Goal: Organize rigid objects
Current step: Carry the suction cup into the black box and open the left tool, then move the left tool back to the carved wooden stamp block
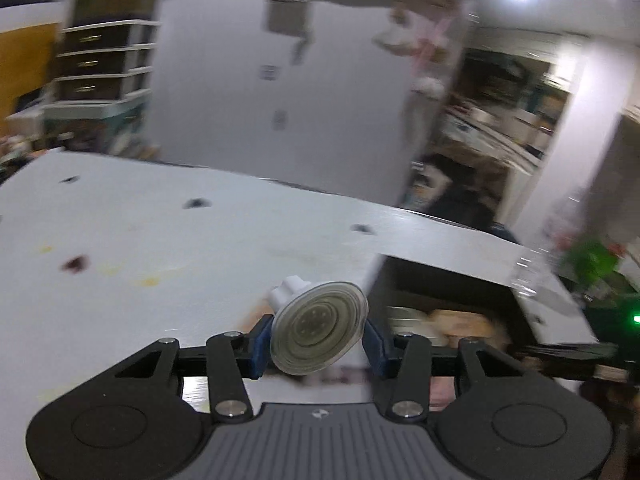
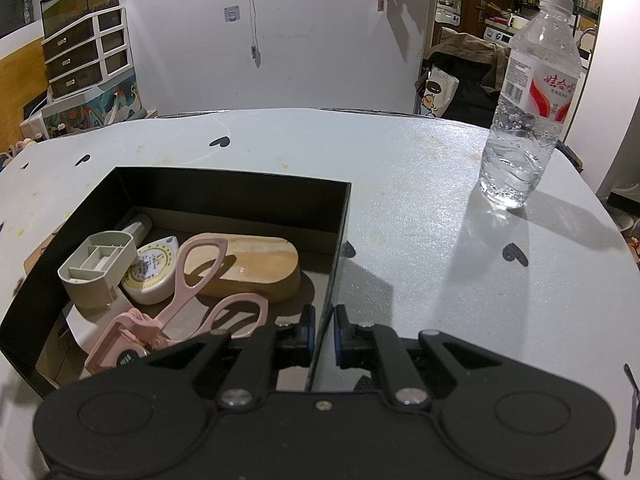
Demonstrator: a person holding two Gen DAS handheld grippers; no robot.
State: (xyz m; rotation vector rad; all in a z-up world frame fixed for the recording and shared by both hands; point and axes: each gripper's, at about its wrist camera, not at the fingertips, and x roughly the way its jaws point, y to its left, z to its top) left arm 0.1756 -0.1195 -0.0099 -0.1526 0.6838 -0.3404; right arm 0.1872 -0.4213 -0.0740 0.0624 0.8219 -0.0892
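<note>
On the white bench, the right hand-held gripper clamps the black box's right wall, a water bottle standing well right of the box, while the left hand-held gripper grips a clear suction cup just left of the box.

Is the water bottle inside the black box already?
No, the water bottle stands upright on the white table, clear of the black box and off to its right.
</note>
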